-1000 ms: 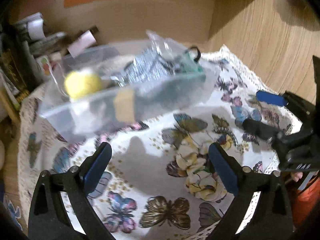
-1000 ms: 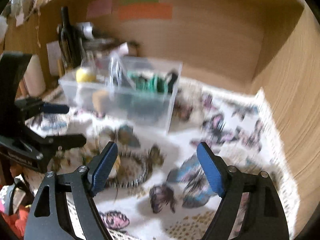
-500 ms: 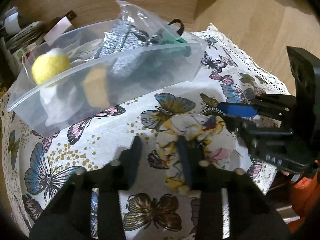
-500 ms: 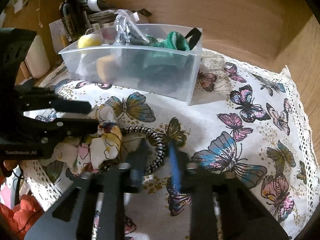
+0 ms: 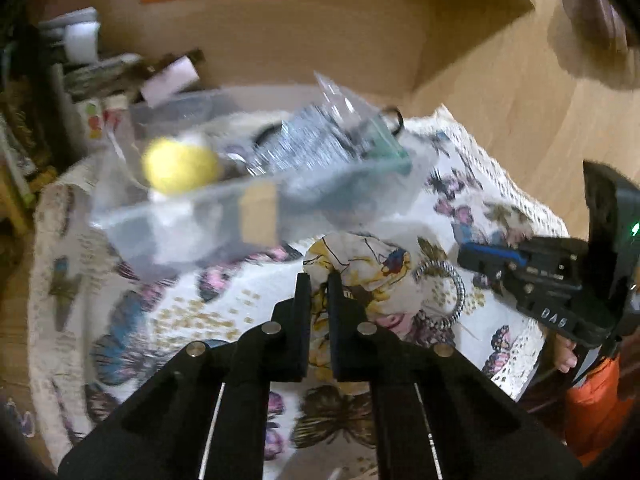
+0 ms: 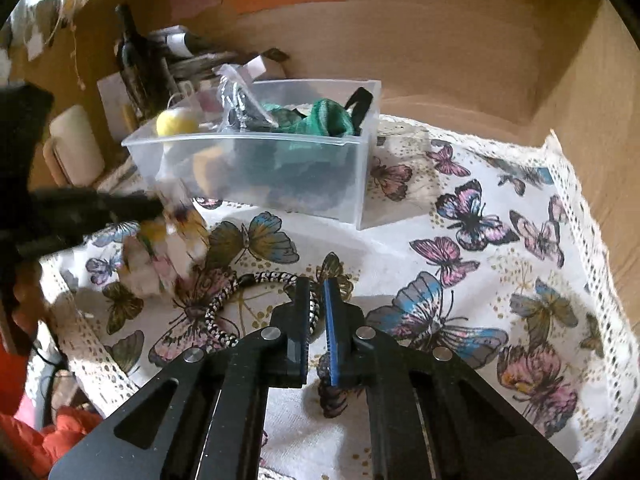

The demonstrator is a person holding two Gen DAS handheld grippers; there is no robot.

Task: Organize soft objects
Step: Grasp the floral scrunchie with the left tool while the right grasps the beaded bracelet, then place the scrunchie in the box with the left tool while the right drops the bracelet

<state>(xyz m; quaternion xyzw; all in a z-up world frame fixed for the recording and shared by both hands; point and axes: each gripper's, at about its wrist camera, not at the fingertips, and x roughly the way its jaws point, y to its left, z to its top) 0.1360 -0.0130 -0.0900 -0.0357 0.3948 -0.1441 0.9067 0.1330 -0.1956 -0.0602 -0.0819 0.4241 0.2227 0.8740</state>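
My left gripper [image 5: 319, 280] is shut on a floral fabric scrunchie [image 5: 360, 264] and holds it just above the butterfly cloth; it also shows blurred in the right wrist view [image 6: 160, 248]. My right gripper [image 6: 316, 284] is shut on a black-and-white striped hair band [image 6: 224, 300], which lies on the cloth; the band also shows in the left wrist view [image 5: 448, 280]. A clear plastic bin [image 6: 256, 168] behind them holds a yellow ball [image 6: 176, 120], a green sock [image 6: 324, 120] and a plastic bag.
The butterfly tablecloth [image 6: 480, 240] covers the table, with a lace edge at right and front. Bottles and a white roll [image 6: 74, 144] stand behind the bin at left. Wooden walls close the back and right. The right gripper shows in the left view [image 5: 540, 276].
Both grippers went from wide open to shut. The left one closed on the floral scrunchie and lifted it; the right one closed on the striped band.
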